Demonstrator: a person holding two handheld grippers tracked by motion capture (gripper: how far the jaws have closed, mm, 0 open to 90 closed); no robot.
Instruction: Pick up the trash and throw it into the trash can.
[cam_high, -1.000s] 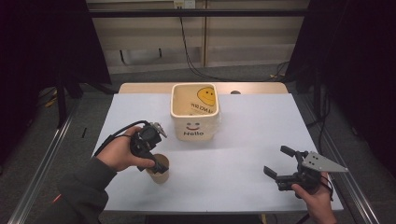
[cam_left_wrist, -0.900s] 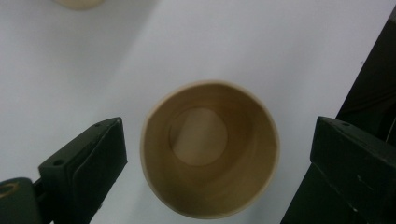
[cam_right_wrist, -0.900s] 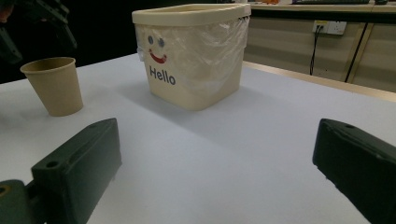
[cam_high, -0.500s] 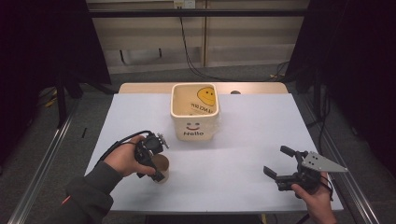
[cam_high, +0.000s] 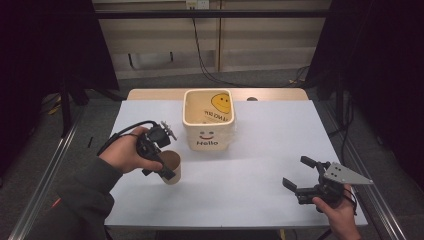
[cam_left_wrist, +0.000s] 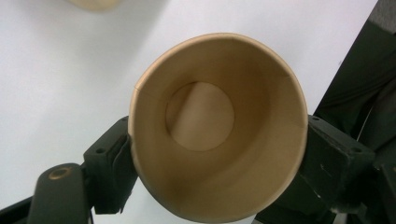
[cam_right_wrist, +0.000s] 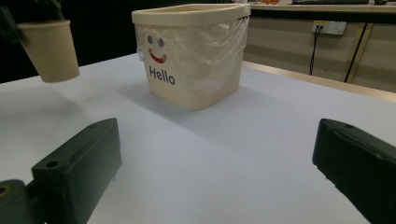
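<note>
Left gripper pinches a brown paper cup across its rim, and its jaws have just been closing on it; in the left gripper view the cup sits between the two black jaws with its mouth already pressed into an oval. The cup hangs a little above the white table, near the cream bin with the word "Hello", which stands just beside it toward the middle. The risk, as it seems, is that thin paper gives way: too strong a squeeze may fold the wall, and then the cup can slip or turn out of the jaws and roll on the table. If the cup goes to the bin, its tilted bottom could also knock the bin's rim. The left hand holds the gripper pointing down and inward, with the forearm coming from the lower left. Right gripper rests low near the right front corner, its jaws spread with nothing between them.
</note>
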